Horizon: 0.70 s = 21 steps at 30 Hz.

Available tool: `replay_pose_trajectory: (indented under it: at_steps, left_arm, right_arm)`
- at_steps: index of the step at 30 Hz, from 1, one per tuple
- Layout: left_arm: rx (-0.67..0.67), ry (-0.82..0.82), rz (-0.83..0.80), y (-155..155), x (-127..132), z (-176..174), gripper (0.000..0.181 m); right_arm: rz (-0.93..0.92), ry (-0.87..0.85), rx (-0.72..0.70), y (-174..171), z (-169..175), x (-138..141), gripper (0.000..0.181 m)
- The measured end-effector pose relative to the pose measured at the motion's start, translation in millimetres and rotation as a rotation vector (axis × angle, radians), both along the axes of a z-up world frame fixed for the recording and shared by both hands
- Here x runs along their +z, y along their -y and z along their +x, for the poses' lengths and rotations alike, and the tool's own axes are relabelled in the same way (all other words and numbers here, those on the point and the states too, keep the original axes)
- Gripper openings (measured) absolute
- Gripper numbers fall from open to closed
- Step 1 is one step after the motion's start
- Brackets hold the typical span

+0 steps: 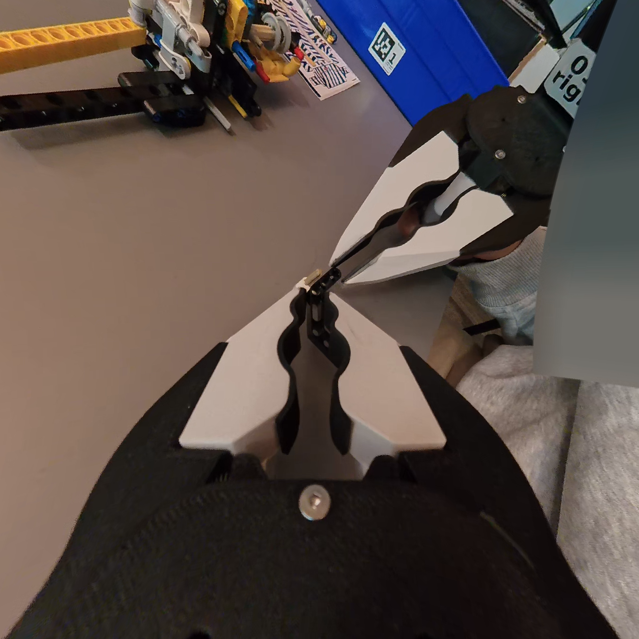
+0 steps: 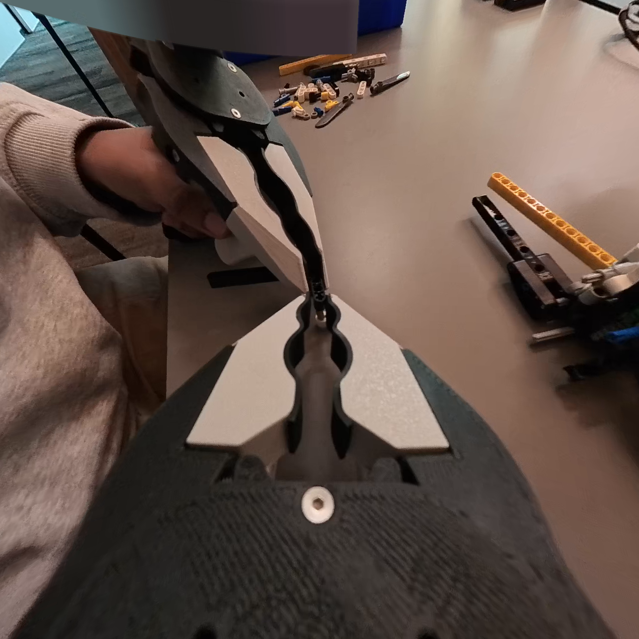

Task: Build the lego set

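My left gripper (image 1: 314,291) is shut on a thin black beam (image 1: 316,323) and holds it upright above the grey table (image 1: 138,242). My right gripper (image 2: 316,296) comes in from the upper right in the left wrist view (image 1: 338,275). It is shut on a small black piece (image 1: 330,277) that touches the beam's top end. A tan pin (image 1: 313,276) sticks out at that joint; it also shows between the right gripper's fingers (image 2: 320,316). The two grippers meet tip to tip, with the left gripper (image 2: 316,284) above in the right wrist view.
The partly built model (image 1: 193,58) with a long yellow beam (image 1: 69,38) and a long black beam (image 1: 69,103) lies farther back; it also shows in the right wrist view (image 2: 587,287). Loose parts (image 2: 328,93), a sticker sheet (image 1: 321,65) and a blue bin (image 1: 415,52) lie beyond. Only a small space, under 4 cm, lies between the two pairs of fingers.
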<state>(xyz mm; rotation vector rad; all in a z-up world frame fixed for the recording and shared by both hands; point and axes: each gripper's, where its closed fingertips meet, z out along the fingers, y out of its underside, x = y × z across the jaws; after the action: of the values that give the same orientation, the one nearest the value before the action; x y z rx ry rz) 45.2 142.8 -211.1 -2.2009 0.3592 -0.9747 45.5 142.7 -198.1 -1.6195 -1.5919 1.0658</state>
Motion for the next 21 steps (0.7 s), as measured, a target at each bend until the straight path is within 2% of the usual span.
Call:
replay_pose_trajectory:
  at_steps: [13, 21]
  left_arm:
    - [-0.003, -0.078, 0.026, 1.0, -0.9, -0.7, 0.007]
    - [-0.005, -0.070, 0.031, 1.2, -0.9, 0.1, 0.007]
  right_arm:
    - [0.028, 0.008, 0.007, 1.2, 1.4, -0.9, 0.004]
    - [0.025, 0.009, 0.010, 1.7, 2.3, -0.6, 0.003]
